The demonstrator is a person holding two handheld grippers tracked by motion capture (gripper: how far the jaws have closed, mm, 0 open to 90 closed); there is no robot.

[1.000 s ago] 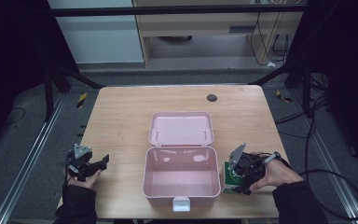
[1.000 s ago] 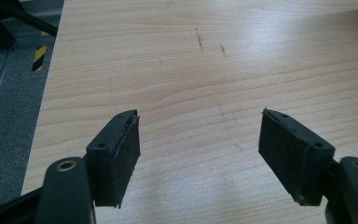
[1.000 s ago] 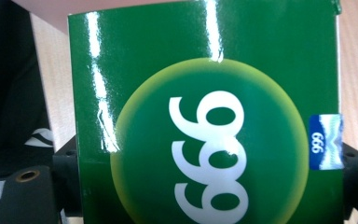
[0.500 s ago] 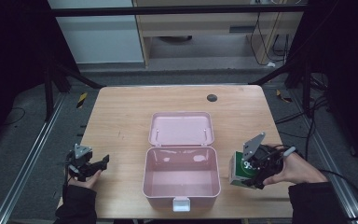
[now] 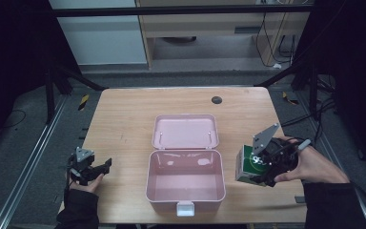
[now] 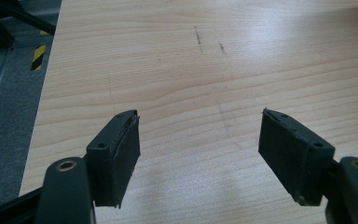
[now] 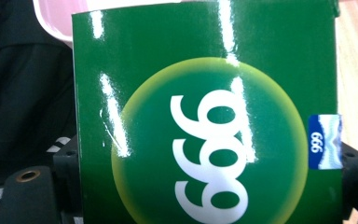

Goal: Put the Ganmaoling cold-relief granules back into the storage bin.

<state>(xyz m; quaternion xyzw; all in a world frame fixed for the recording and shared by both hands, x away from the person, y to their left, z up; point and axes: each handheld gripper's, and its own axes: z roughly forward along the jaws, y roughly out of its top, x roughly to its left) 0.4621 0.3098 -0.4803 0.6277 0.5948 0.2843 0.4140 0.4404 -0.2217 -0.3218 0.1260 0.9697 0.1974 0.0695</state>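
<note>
Right tongs [image 5: 259, 167] clamped on a green carton [image 5: 247, 164], glossy, white "999" in a yellow-ringed circle [image 7: 214, 154], small blue label on one side. Carton is lifted off the bench [image 5: 124, 119], tilted, just beside the right wall of the open pink storage box [image 5: 186, 186] near the bench's right edge. Box sits mid-bench toward the near edge, lid [image 5: 185, 131] folded back flat toward the far edge, inside looks empty, white latch at the near wall. Left tongs [image 6: 200, 144] spread wide, holding nothing, hovering over bare wood near the near-left corner; seen in the high view at [image 5: 93, 168].

Step, as I read it: carry phase, carton picked and heading into the box. Next move likely calls for shifting it left over the right wall, clearing the rim, levelling it, lowering to the floor of the box, then opening. Left tongs idle, could steady the box.
</note>
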